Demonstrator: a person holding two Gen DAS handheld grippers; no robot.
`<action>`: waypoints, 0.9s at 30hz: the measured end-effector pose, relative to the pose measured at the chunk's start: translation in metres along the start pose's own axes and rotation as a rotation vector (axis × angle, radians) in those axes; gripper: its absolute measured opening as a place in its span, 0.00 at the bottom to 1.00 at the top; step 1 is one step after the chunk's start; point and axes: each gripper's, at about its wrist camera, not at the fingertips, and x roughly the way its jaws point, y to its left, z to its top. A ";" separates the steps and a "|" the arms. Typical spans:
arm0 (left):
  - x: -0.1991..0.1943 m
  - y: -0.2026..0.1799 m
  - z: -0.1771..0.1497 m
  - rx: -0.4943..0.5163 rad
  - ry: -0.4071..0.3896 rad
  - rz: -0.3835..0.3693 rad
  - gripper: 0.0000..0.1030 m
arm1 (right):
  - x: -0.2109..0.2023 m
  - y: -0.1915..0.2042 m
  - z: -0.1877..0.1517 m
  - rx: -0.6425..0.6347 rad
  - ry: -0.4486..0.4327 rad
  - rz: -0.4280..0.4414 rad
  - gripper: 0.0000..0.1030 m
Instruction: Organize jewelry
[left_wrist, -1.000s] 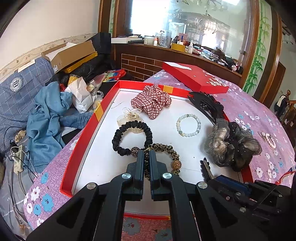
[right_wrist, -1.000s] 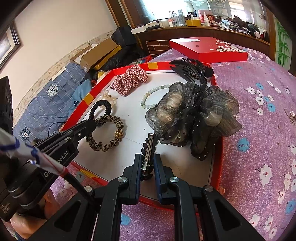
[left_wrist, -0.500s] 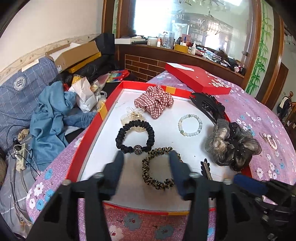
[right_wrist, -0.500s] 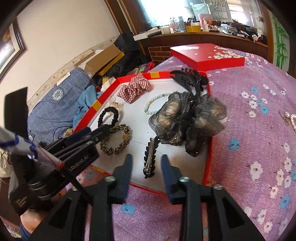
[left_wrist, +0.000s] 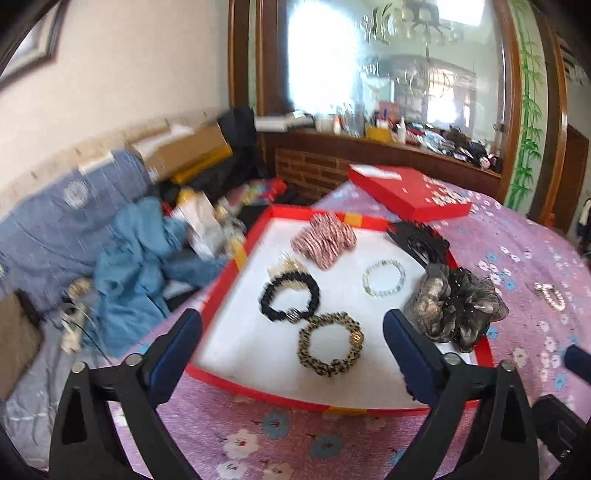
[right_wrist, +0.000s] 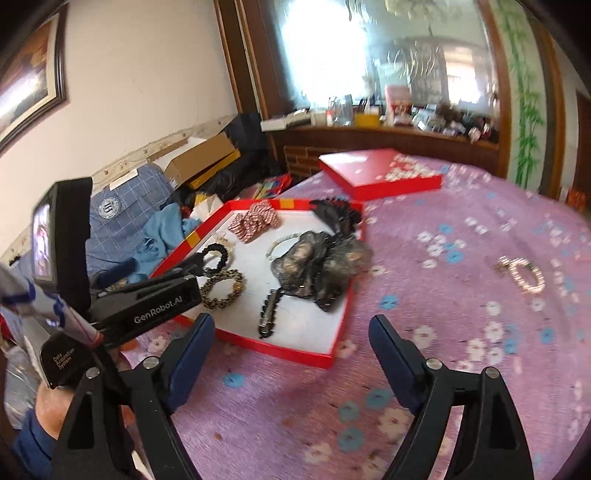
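A red-rimmed white tray (left_wrist: 236, 254) (right_wrist: 295, 354) lies on the purple flowered cloth. In it are a leopard scrunchie (left_wrist: 330, 349) (right_wrist: 222, 289), a black scrunchie (left_wrist: 289, 299), a plaid scrunchie (left_wrist: 324, 240), a bead bracelet (left_wrist: 383, 277), a dark gauze scrunchie (left_wrist: 456, 306) (right_wrist: 319, 267), a black claw clip (left_wrist: 419, 236) and a black barrette (right_wrist: 269, 314). A pearl bracelet (right_wrist: 522, 275) (left_wrist: 550, 297) lies on the cloth to the right. My left gripper (left_wrist: 291, 343) is open and empty above the tray's near edge. My right gripper (right_wrist: 291, 345) is open and empty, near the tray's near right corner.
A red box lid (left_wrist: 406, 192) (right_wrist: 380, 173) lies beyond the tray. Left of the table are blue clothes (left_wrist: 125, 266), a blue plaid cushion and cardboard boxes (left_wrist: 184, 151). A wooden counter with clutter and a mirror stands behind. The left gripper's body (right_wrist: 147, 306) shows in the right wrist view.
Both grippers opened, let go of the leopard scrunchie and the barrette in the tray, and pulled back and up from it.
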 end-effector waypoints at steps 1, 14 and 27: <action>-0.006 -0.003 -0.002 0.018 -0.022 0.026 0.97 | -0.005 0.000 -0.004 -0.015 -0.012 -0.020 0.88; -0.049 -0.005 -0.011 0.081 -0.142 0.124 1.00 | -0.023 -0.029 -0.020 -0.045 -0.065 -0.234 0.96; -0.026 -0.018 -0.020 0.146 -0.047 0.231 1.00 | -0.020 -0.020 -0.025 -0.123 -0.087 -0.272 0.98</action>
